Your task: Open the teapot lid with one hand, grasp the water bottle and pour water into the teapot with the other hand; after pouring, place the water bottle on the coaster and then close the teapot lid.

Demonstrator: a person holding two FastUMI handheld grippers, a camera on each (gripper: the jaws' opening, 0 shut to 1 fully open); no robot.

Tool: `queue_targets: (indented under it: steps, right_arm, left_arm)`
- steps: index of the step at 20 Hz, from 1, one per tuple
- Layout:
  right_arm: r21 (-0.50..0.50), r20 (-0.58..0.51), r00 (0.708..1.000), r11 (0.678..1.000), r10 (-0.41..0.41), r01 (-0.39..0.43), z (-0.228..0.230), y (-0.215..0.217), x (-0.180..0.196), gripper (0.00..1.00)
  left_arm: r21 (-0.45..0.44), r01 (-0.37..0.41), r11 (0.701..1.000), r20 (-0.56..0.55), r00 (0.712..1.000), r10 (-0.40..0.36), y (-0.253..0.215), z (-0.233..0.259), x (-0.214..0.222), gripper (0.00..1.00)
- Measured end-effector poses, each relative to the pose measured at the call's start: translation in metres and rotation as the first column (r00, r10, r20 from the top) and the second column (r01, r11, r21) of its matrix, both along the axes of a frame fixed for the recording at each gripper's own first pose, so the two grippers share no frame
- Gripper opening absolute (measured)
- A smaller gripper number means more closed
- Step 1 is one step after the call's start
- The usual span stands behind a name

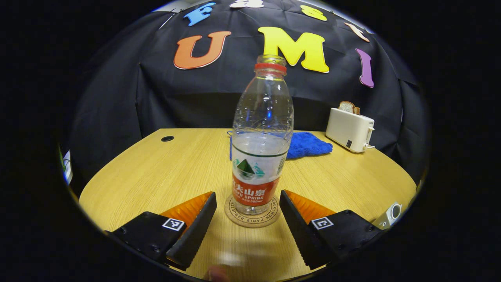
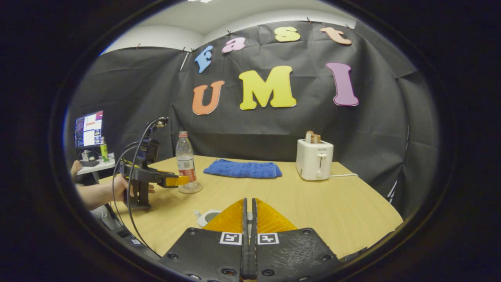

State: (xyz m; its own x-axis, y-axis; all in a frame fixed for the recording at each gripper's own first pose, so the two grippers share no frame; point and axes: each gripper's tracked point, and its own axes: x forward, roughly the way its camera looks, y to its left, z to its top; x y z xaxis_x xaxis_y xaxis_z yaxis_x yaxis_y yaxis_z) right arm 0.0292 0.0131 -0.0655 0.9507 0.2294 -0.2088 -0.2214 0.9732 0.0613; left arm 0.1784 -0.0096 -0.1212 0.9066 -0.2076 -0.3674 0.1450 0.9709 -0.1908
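So in our left gripper view the water bottle (image 1: 261,141) is standing upright on the coaster (image 1: 252,216), cap off, and our left claw (image 1: 247,213) is spread wide with a finger on each side of it, not touching. In the right gripper view our right claw (image 2: 249,213) is pinched narrow; we can't tell if there's anything in it. The teapot (image 2: 206,216) peeks out just behind its fingers on the tabletop (image 2: 332,203), well apart from the bottle. Blue cloth (image 2: 242,169) and toaster (image 2: 314,158) sit further back.
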Motion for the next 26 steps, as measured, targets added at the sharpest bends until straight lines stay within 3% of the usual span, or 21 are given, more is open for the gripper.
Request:
queue_targets:
  steps: [9, 13, 26]
  right_arm:
    - [0.061, 0.017, 0.991, 0.990, 0.130, -0.131, -0.011, 0.057, 0.030, 0.00]
    - [0.038, 0.004, 0.988, 0.987, 0.157, -0.157, -0.025, 0.069, 0.037, 0.00]
    - [0.022, -0.001, 0.988, 0.987, 0.157, -0.156, -0.048, 0.068, 0.039, 0.00]
  left_arm:
    - [0.038, -0.149, 0.988, 0.179, 0.974, 0.140, 0.060, 0.059, -0.085, 1.00]
    - [0.020, -0.195, 0.981, 0.218, 0.958, 0.186, 0.072, 0.067, -0.111, 1.00]
    - [0.024, -0.213, 0.977, 0.240, 0.950, 0.202, 0.072, 0.074, -0.121, 1.00]
